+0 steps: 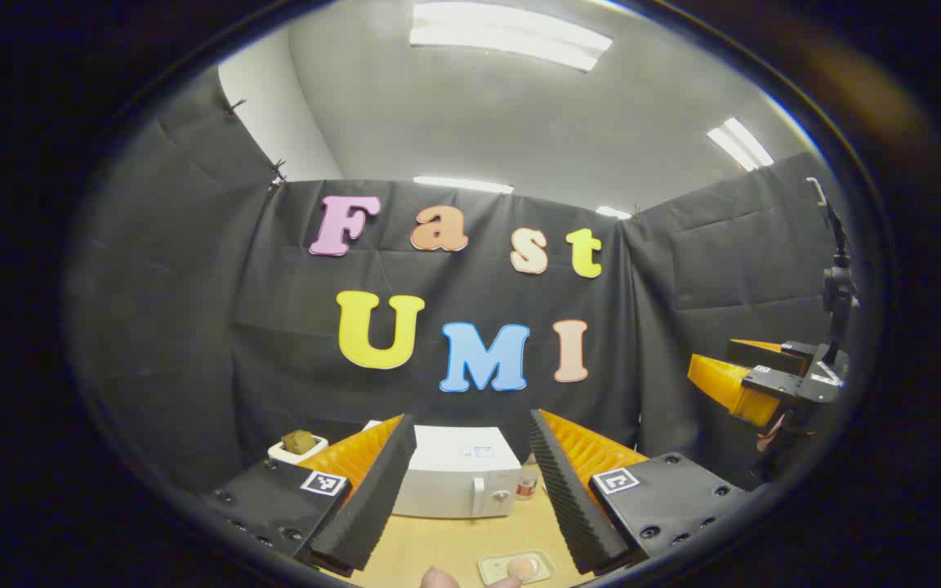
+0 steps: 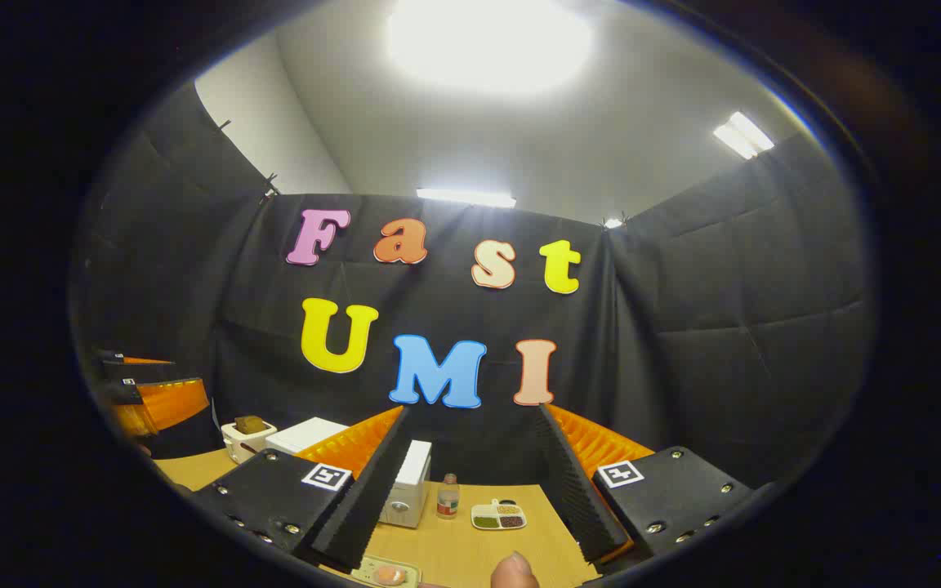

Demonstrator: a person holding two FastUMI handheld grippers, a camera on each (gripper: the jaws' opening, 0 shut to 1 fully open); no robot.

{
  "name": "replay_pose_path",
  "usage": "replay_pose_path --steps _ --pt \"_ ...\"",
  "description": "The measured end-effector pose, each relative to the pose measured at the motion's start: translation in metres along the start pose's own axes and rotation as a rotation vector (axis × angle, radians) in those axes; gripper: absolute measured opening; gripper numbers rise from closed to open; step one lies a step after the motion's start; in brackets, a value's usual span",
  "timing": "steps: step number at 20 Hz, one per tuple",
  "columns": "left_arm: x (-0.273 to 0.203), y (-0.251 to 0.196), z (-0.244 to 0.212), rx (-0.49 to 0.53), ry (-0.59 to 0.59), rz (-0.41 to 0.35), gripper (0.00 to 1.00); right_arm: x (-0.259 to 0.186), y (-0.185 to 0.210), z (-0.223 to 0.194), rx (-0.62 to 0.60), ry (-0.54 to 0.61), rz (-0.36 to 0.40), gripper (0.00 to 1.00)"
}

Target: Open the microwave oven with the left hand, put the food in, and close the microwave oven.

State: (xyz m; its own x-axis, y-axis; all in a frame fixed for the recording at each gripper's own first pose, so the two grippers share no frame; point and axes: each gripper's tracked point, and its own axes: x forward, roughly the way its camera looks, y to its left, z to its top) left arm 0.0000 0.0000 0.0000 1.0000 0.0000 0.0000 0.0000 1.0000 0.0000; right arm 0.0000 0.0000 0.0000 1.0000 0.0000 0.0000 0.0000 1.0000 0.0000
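A light wooden tabletop (image 1: 438,547) fronts the booth's black cloth wall, and the white box-shaped microwave oven (image 1: 458,474) sits at its far edge, door shut, a pale upright handle and a round knob on its right side. In the left gripper view it appears between the fingers of my left gripper (image 1: 470,506), which I hold spread wide with nothing between them. My right gripper (image 2: 470,514) is likewise wide apart and grips nothing. The small pale rectangular tray with a pinkish round piece of food (image 1: 517,566) lies on the table near me, just ahead of both tools. A white toaster holding a brown slice (image 2: 247,437) stands left of the oven. A small bottle with a red band (image 2: 448,496) stands right of the oven, beside a white compartment dish of grains (image 2: 498,515).
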Motion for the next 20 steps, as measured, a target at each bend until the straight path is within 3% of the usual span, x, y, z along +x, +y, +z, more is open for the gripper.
replay_pose_path --steps 7,11,18,20 --pt "-0.006 -0.005 -0.006 -0.007 0.020 0.002 0.92 -0.016 -0.023 0.009 -0.015 0.000 -0.070 0.94" --pt "-0.006 -0.029 -0.015 0.000 0.040 0.015 0.92 -0.014 -0.038 -0.011 -0.097 0.079 -0.015 0.94" --pt "0.013 -0.076 -0.053 0.035 0.104 0.058 0.92 -0.019 -0.064 -0.046 -0.033 0.146 0.108 0.94" --pt "0.022 -0.084 -0.069 0.041 0.133 0.068 0.94 -0.017 -0.073 -0.060 -0.015 0.182 0.111 0.93"
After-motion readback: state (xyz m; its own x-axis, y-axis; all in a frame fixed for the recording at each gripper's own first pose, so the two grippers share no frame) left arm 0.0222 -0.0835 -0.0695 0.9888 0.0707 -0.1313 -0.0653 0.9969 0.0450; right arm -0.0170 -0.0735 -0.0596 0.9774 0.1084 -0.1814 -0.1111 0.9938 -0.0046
